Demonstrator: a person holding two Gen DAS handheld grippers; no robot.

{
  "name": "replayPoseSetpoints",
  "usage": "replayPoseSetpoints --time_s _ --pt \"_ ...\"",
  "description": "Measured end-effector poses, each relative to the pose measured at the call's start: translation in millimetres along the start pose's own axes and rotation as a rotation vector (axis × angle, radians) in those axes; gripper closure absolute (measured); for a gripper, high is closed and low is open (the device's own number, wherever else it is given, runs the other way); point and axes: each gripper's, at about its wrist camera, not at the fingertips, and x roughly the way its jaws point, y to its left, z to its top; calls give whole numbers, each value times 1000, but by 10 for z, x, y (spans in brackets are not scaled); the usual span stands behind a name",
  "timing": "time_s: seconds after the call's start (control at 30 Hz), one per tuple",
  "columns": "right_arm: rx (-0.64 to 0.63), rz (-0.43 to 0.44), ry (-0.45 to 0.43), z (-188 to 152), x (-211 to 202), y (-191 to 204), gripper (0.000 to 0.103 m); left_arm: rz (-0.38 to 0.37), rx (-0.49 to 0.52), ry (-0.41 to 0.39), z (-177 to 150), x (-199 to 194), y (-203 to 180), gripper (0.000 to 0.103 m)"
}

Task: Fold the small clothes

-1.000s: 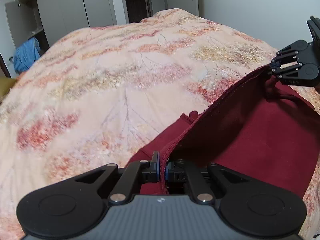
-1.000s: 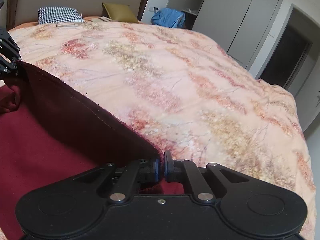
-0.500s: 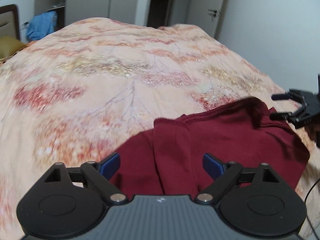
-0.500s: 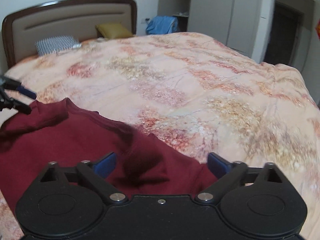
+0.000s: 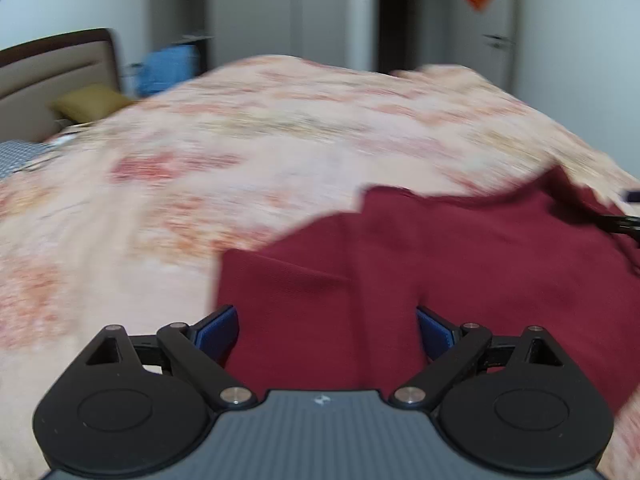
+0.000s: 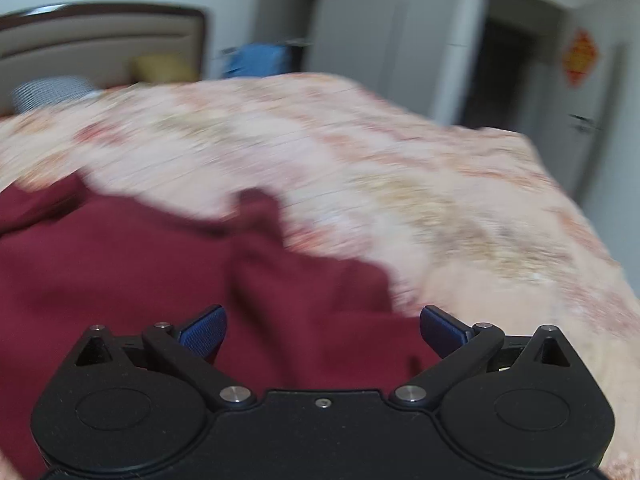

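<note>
A dark red garment [image 5: 420, 280] lies folded on the floral bedspread, its left part under my left gripper [image 5: 326, 334]. That gripper is open and empty, its blue pads wide apart just above the cloth. The garment also shows in the right wrist view [image 6: 160, 272], where my right gripper [image 6: 322, 330] is open and empty over the cloth's right end. A tip of the right gripper [image 5: 624, 222] shows at the far right edge of the left wrist view. Both views are blurred by motion.
The peach floral bedspread [image 5: 240, 168] covers a wide bed. A brown headboard [image 6: 100, 40], a mustard pillow [image 5: 94, 100], a checked pillow [image 6: 48, 94] and blue cloth [image 6: 260, 58] lie at the far end. Wardrobes and a dark doorway [image 6: 500, 76] stand behind.
Both grippers were shut on the garment's edge and held it up; they opened, the cloth dropped flat onto the bed, and both grippers have since pulled back and swung.
</note>
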Motion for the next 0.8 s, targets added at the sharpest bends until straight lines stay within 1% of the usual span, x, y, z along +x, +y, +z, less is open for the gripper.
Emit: replayPoseSetpoints --time_s 0.07,0.13,0.17,0.23,0.3,0.4,0.47,0.53,0.63,0.7,0.8 --pt "83 -83 -3 26 79 -146 1 74 -59 2 25 37 142 6" --pt "193 -143 17 12 142 -311 1 111 -138 14 21 63 311 6" --pt "250 -159 36 -9 174 -395 1 109 -173 20 3 77 396 6" --pt "334 -155 65 -71 210 -515 1 74 -226 24 -41 70 527 6" --pt "344 -159 69 -108 178 -499 1 45 -251 0 -85 -11 578 5" --pt "281 -180 49 -89 51 -361 1 -10 -289 -57 -153 -206 672 3" --pt "233 -181 18 -46 -70 -258 1 -30 -304 -97 -218 -357 744 1" --pt "189 -176 -13 -20 -224 -112 1 -16 -288 -121 -312 -510 787 0" --pt "143 -123 -39 -24 -419 133 1 43 -223 -110 -495 -665 786 0" --pt "116 -62 -45 -51 -498 343 1 81 -162 -87 -645 -711 751 0" --pt "70 57 -31 -56 -495 723 1 108 -78 -57 -837 -740 662 0"
